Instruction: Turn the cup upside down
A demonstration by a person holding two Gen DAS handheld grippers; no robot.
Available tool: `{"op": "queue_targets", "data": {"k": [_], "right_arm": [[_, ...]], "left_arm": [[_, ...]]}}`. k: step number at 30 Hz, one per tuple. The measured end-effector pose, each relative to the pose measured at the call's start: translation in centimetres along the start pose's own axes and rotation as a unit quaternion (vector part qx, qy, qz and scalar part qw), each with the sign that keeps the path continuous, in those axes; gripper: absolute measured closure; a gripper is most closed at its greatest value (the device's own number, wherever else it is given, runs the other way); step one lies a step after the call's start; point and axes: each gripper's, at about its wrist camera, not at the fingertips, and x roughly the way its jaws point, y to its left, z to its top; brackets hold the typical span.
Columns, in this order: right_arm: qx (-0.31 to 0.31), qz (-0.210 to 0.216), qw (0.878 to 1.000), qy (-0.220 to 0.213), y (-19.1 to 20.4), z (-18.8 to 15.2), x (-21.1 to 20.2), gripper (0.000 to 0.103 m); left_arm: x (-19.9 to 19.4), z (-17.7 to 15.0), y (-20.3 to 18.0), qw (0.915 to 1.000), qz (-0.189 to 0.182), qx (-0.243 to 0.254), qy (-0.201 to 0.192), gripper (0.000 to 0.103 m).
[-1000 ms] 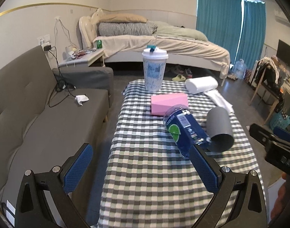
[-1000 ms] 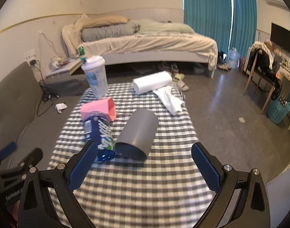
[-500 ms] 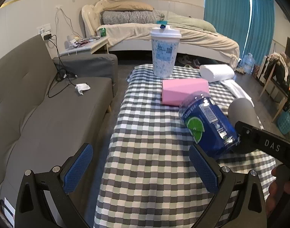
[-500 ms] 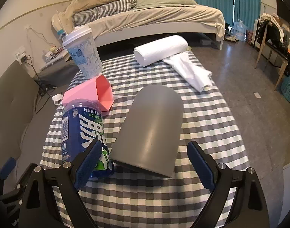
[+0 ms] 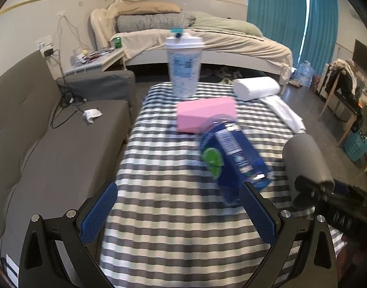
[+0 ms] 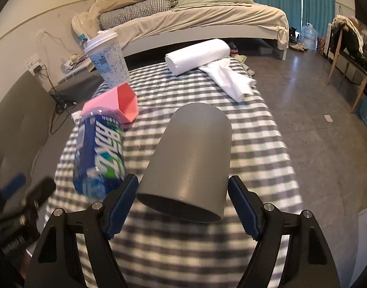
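A plain grey cup (image 6: pixel 190 158) lies on its side on the checked tablecloth (image 6: pixel 255 144), open end towards me. My right gripper (image 6: pixel 182 206) is open, its blue pads on either side of the cup's rim, close to it but with small gaps. In the left wrist view the cup (image 5: pixel 306 160) lies at the right, with the right gripper's black finger (image 5: pixel 308 189) at its mouth. My left gripper (image 5: pixel 178 213) is open and empty above the near part of the table.
A blue bottle (image 6: pixel 99 153) lies on its side just left of the cup. Behind it are a pink box (image 6: pixel 111 106), a tall lidded drink cup (image 6: pixel 106 60), and a white roll with a cloth (image 6: pixel 200 56). A grey sofa (image 5: pixel 39 129) is left of the table.
My right gripper has moved forward onto the grey cup, so its pads now flank the rim, and its fingers have narrowed. My left gripper has shifted slightly; it stays open.
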Motion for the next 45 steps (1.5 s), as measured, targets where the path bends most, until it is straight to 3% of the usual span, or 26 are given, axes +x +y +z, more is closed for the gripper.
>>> {"op": "queue_targets", "data": {"k": [7,15,25,36,43,45], "right_arm": [[-0.013,-0.004,1.000,-0.001,-2.6,-1.6,-1.6,0.026],[-0.013,0.010,1.000,-0.001,-3.9,-2.5,-2.0,0.026],[-0.027,0.028,0.999,0.017,-2.2,-5.3,-4.1,0.026],[-0.066,0.044,0.995,0.056,1.9,-10.9,-7.8,0.026],[-0.085,0.034,0.993,0.076,3.8,-12.7,-8.8,0.026],[-0.085,0.025,0.994,0.069,4.1,-12.4,-9.6,0.020]], "left_arm": [[1.1,1.0,-3.6,0.9995,-0.027,0.004,0.014,0.000],[2.7,1.0,-5.5,0.9991,-0.024,-0.007,0.035,0.000],[0.2,-1.1,-4.1,0.9994,-0.007,-0.002,0.034,0.000],[-4.3,-4.1,-1.4,0.9996,-0.002,0.011,0.026,0.000],[-6.4,-5.1,0.3,0.9998,-0.003,0.011,0.013,0.000],[-7.0,-5.4,0.8,0.9999,-0.001,0.011,0.010,0.000]]}}
